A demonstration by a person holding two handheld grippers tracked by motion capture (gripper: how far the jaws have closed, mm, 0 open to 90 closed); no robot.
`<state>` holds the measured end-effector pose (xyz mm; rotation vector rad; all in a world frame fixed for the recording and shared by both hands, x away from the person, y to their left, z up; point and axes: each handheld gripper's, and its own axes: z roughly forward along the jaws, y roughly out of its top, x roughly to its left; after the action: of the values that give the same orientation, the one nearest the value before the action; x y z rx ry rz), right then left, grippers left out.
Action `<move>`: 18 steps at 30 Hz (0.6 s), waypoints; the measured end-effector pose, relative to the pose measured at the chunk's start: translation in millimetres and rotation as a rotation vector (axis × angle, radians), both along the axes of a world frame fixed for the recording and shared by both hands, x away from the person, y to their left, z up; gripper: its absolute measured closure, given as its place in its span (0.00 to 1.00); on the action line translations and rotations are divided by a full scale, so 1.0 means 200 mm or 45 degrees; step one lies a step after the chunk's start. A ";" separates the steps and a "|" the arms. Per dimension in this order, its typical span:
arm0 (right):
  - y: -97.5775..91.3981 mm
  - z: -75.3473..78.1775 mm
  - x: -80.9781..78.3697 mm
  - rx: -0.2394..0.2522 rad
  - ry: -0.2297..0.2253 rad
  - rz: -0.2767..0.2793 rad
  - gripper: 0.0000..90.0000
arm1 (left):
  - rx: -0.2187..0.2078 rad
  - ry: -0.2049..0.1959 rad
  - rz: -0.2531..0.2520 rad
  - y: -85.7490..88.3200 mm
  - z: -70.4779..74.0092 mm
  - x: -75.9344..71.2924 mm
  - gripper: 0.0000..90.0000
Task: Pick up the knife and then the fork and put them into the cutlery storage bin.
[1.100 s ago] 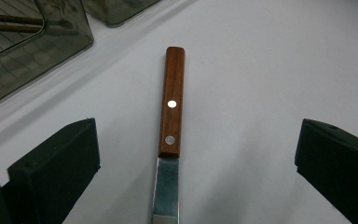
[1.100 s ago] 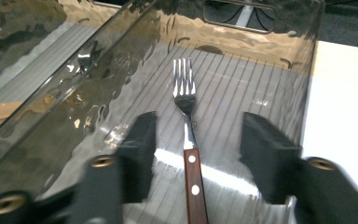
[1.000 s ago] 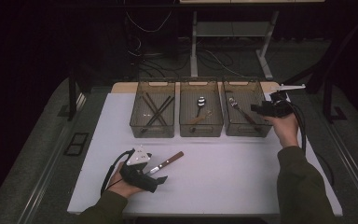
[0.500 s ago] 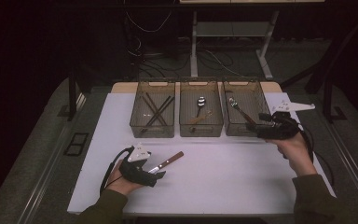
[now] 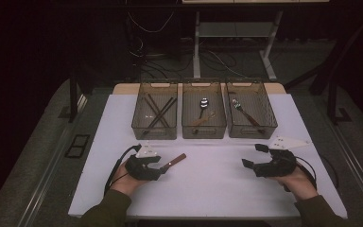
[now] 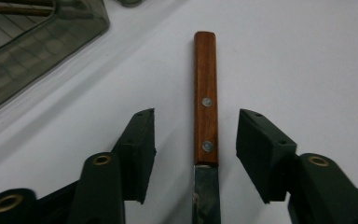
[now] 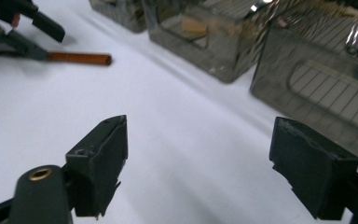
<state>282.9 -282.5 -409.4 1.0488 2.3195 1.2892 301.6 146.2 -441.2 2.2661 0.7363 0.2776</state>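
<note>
Flat on the white table, front left, well short of the bins: a steel-bladed, brown-wood-handled knife, handle pointing away and to the right. Straddled by the black two-jaw left gripper, held low and in line with the blade so that the pads come in square on the handle's two long sides. Seen along the left gripper view: knife centred in the gap, the riveted part of the handle level with the pads of the left gripper. Jaws just been closing, yet not on the wood; a strip of bare table on each side, so no grip so far. Probably aimed at the handle just ahead of the blade to keep the knife from tipping once lifted (a judgement, not a thing seen).

Across the table, front right: the black right gripper, jaws wide apart and just been opening, nothing between them. Same in the right gripper view: bare white surface between the pads. Likely parked there, clear of the pick-up.

Along the back edge, side by side: three smoky translucent plastic bins. Left bin with dark chopsticks, middle bin with a wood-handled spoon, right bin with a wood-handled fork. Sorted by kind, it seems.
</note>
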 end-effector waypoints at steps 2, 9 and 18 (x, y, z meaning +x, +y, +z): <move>0.00 -0.03 -0.03 -0.013 -0.006 -0.005 0.21 | 0.012 0.001 -0.011 -0.01 0.00 0.00 0.57; -0.02 -0.11 -0.09 -0.007 0.023 0.005 0.20 | 0.046 0.009 -0.032 -0.03 -0.02 0.00 0.65; 0.01 -0.16 -0.13 -0.014 0.058 0.040 0.20 | 0.058 0.020 -0.046 -0.03 -0.01 -0.01 0.73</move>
<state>257.2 -281.5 -442.3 1.0529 2.3833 1.2753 300.2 139.5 -444.2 2.3243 0.7028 0.2620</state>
